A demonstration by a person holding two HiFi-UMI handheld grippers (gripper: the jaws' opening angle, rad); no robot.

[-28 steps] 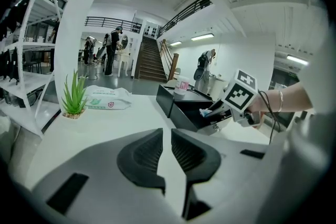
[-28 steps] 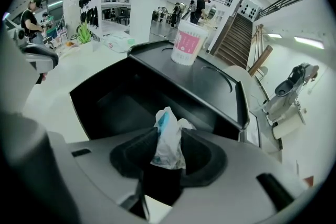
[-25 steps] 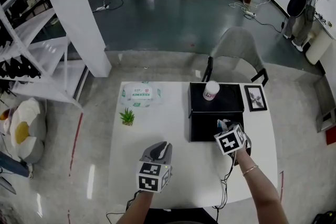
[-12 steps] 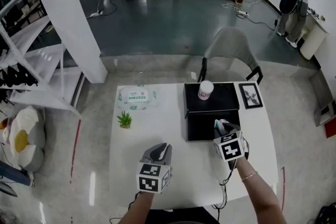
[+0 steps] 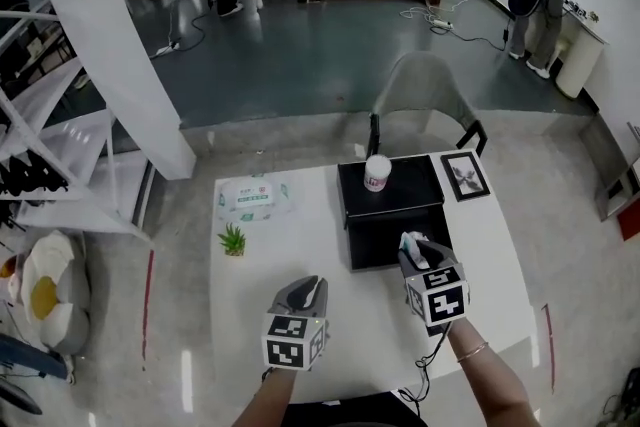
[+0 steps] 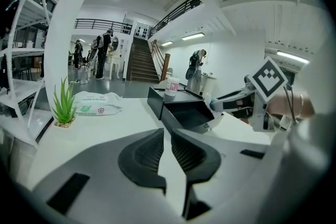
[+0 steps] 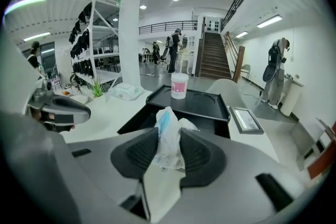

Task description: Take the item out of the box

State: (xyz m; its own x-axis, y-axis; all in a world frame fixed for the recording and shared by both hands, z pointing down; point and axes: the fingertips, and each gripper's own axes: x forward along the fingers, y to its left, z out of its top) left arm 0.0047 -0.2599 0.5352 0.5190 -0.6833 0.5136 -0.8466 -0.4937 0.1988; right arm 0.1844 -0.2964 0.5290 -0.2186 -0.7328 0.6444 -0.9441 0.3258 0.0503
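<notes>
A black box [image 5: 395,233] stands open on the white table [image 5: 270,265], its lid [image 5: 405,185] lying behind it with a white cup [image 5: 377,173] on top. My right gripper [image 5: 413,247] hangs over the box's near right corner, shut on a crumpled white and blue packet [image 5: 411,242]. In the right gripper view the packet [image 7: 169,136] is pinched between the pads of that gripper [image 7: 168,150], with the box [image 7: 137,119] and cup [image 7: 179,85] beyond. My left gripper [image 5: 305,290] rests over the table left of the box, jaws together with nothing between them [image 6: 168,152].
A small green plant [image 5: 233,239] and a pack of wet wipes [image 5: 250,196] sit at the table's left. A framed picture [image 5: 465,175] lies right of the lid. A grey chair [image 5: 420,90] stands behind the table. People stand far back in the hall.
My right gripper has risen slightly over the box's near corner with the packet still held. The left gripper stays in place. The head view has shifted.
</notes>
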